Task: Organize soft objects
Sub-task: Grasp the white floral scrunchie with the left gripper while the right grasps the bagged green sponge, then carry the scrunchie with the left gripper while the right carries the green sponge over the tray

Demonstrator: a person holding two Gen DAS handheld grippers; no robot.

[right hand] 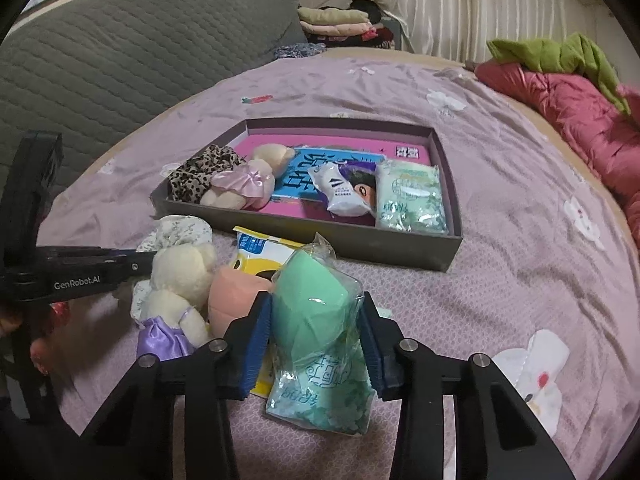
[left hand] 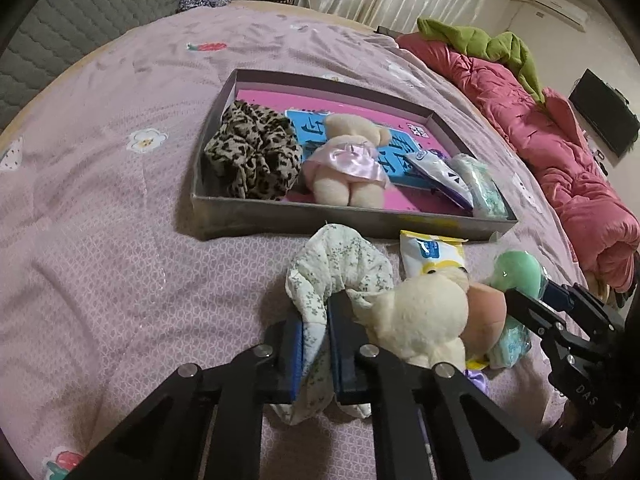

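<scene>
A grey tray [left hand: 344, 216] [right hand: 360, 246] on the bed holds a leopard scrunchie [left hand: 254, 156] [right hand: 200, 174], a plush bear in a pink dress [left hand: 346, 164] [right hand: 244, 184], a white packet [right hand: 340, 194] and a green tissue pack [right hand: 412, 198]. My left gripper [left hand: 314, 340] is shut on a floral white scrunchie [left hand: 336, 264] in front of the tray. Beside it lie a cream bear in a purple dress [left hand: 420, 316] [right hand: 180, 280], a peach sponge [right hand: 232, 294] and a yellow-white packet [left hand: 432, 254]. My right gripper [right hand: 316, 344] is closed around a green sponge in a clear bag [right hand: 316, 312], above a green tissue pack [right hand: 320, 400].
The bed has a mauve patterned cover [left hand: 120, 200]. A red quilt with a green blanket [left hand: 560, 152] lies along the right edge. A grey quilted headboard [right hand: 120, 60] stands at the left, with folded clothes [right hand: 336, 24] behind.
</scene>
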